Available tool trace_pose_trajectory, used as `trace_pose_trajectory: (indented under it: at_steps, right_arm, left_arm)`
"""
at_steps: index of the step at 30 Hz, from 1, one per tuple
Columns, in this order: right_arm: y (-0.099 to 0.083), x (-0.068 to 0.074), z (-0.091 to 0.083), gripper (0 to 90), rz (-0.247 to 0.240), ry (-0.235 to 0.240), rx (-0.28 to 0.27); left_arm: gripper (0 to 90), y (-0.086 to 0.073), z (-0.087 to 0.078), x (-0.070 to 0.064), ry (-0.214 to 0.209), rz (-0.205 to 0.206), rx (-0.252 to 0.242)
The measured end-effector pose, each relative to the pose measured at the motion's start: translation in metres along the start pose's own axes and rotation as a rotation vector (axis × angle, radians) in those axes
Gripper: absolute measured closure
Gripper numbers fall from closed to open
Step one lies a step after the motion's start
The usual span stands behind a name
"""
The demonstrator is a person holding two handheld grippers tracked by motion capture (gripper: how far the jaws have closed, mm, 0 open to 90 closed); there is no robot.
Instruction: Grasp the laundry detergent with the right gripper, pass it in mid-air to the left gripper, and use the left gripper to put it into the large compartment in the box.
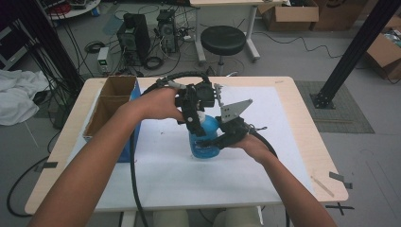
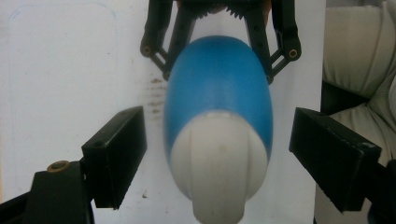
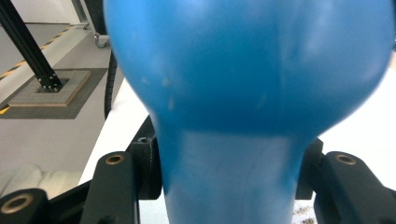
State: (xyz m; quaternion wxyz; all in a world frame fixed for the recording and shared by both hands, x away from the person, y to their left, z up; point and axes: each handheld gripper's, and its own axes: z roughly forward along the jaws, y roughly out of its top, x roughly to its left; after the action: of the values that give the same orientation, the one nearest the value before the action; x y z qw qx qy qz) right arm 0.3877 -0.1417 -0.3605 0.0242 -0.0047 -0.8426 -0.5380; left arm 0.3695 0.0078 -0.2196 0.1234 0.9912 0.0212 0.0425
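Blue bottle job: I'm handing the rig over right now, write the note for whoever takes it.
Right gripper: shut on the blue bottle, clamping its lower body from the person's side; the right gripper view shows a jaw pressed on each side.
Left gripper: open, poised over the bottle's top, jaws on either side of the white cap with clear gaps, not touching it.
The bottle stands upright on the white mat, right of the cardboard box.
Done: bottle steadied.
Left: probably close the left jaws on the cap and work it; the cap is still on.
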Motion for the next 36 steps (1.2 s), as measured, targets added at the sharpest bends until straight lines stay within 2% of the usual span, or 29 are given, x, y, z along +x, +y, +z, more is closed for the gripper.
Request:
trace_pose_trajectory:
  at_steps: [18,36]
  right_arm:
    - [0.004,0.001,-0.002,44.2,-0.011,-0.005,-0.029]
    - [0.004,0.002,-0.003,44.2,-0.005,-0.002,-0.018]
  left_arm:
    - [20.2,0.006,0.012,0.0,-0.001,0.015,0.037]
    - [26.0,0.008,0.019,-0.001,-0.005,0.032,0.058]
